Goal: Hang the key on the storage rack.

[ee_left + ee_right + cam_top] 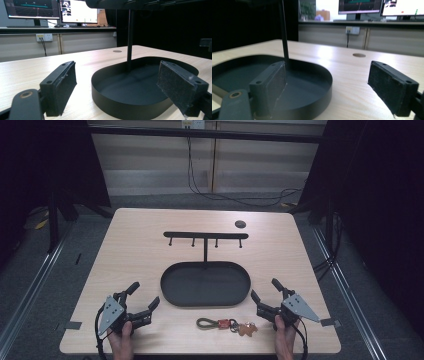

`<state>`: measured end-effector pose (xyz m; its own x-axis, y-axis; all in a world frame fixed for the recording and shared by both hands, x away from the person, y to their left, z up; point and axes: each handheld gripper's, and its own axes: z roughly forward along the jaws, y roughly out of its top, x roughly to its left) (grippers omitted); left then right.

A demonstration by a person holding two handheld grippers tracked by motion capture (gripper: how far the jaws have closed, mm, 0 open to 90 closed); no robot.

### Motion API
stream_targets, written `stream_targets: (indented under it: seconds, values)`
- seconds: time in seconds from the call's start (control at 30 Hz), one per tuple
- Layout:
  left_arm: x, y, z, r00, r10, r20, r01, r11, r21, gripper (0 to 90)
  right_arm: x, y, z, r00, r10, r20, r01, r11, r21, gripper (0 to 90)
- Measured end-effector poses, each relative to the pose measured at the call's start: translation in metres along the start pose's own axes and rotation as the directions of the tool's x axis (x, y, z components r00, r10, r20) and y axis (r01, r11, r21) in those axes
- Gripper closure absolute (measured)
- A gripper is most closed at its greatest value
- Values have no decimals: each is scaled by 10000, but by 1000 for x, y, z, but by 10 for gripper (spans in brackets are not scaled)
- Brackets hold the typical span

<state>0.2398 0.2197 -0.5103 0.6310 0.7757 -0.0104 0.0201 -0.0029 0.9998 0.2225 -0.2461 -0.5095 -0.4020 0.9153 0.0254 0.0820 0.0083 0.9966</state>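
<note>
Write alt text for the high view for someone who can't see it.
Two hand-held grippers, left claw and right claw, rest open on a wooden table flanking a black oval tray with a hook rack; a keychain lies near the front edge.

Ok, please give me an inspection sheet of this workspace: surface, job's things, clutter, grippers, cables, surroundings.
Surface: light wooden table, with a round dark spot near the far edge.
Job's things: black oval tray with a post carrying a hook bar, tray looks empty; keychain with green strap lies on the table in front of the tray.
Clutter: nothing seen on the table.
Grippers: left gripper open, holding nothing; right gripper open, holding nothing; both flank the tray.
Cables: one trails from each gripper; black cables hang on the far wall.
Surroundings: grey floor, dark frames at both sides, monitors on a far counter.
</note>
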Motion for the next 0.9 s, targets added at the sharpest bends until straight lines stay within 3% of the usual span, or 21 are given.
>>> stream_targets:
  seconds: [0.07,0.2,0.3,0.37,0.43,0.6,0.77,0.8,0.9]
  values:
    - [0,0,0,10000,32,8,-32,10000,4,154,0,0,1,10000,-57,-76,58,9999,126,141]
    - [0,0,0,10000,35,14,-35,10000,1,154,-2,2,1,9990,328,-292,-310,9978,593,138]
    - [0,0,0,10000,56,16,-56,10000,3,155,-3,2,1,9985,441,-316,-423,9974,577,137]
    - [0,0,0,10000,31,18,-31,10000,1,155,-2,2,1,9976,399,-569,-367,9977,566,138]
    - [0,0,0,10000,23,14,-23,10000,-4,155,-1,2,1,9980,299,-560,-263,9976,641,153]
    - [0,0,0,10000,-60,-46,60,10000,18,155,-1,4,5,9953,619,-743,-530,9918,1165,218]
    - [0,0,0,10000,32,21,-32,10000,11,155,3,8,6,9927,461,-1111,-299,9892,1432,256]
    - [0,0,0,10000,29,22,-29,10000,9,155,4,11,5,9913,168,-1302,38,9877,1566,257]
    - [0,0,0,10000,13,6,-13,10000,-5,155,5,12,6,9894,-33,-1455,295,9835,1786,280]
